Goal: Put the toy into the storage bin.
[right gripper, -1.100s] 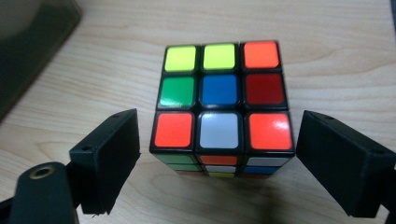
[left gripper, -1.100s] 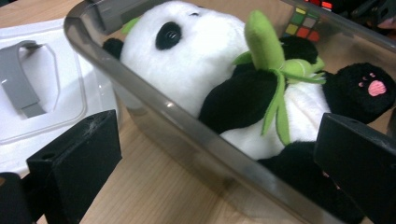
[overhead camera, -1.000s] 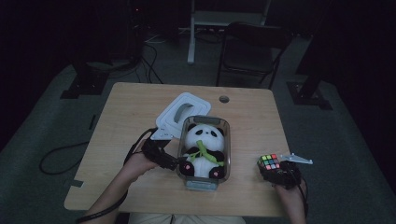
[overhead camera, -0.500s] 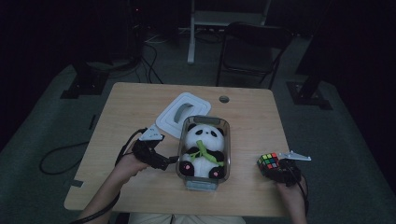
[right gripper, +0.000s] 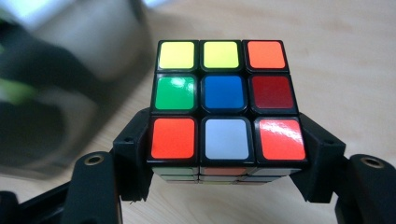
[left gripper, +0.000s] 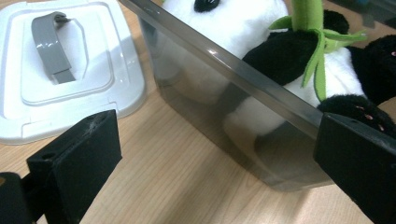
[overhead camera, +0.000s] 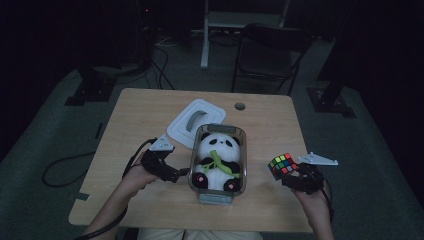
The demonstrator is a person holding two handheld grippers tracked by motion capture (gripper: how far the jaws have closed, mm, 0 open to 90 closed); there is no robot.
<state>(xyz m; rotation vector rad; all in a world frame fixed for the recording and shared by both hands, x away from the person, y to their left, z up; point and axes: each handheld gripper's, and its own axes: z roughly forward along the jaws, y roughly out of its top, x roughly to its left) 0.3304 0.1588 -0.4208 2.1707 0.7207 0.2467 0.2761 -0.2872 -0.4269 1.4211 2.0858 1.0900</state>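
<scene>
A scrambled Rubik's cube point(overhead camera: 282, 164) point(right gripper: 224, 98) hangs a little above the wooden table point(overhead camera: 140, 110) near its front right corner. My right gripper point(overhead camera: 289, 174) point(right gripper: 224, 161) is shut on it; its jaws have just closed onto the cube's two sides. A plush panda point(overhead camera: 217, 160) point(left gripper: 299, 56) holding a green bamboo sprig lies in a clear lidless box point(overhead camera: 216, 198) point(left gripper: 210, 93) at the table's front middle. My left gripper point(overhead camera: 179, 175) point(left gripper: 219, 154) stands open, low beside the box's left wall, with the box's near corner between its jaws but untouched.
The box's white lid point(overhead camera: 195, 122) point(left gripper: 60, 60) with a grey handle lies flat behind and left of the box. A round cable hole point(overhead camera: 240, 106) sits near the table's far edge. A dark chair point(overhead camera: 270, 55) stands beyond the table, and cables point(overhead camera: 65, 165) trail on the floor at left.
My right gripper has closed on the cube and lifted it off the table. The left gripper has stayed beside the box.
</scene>
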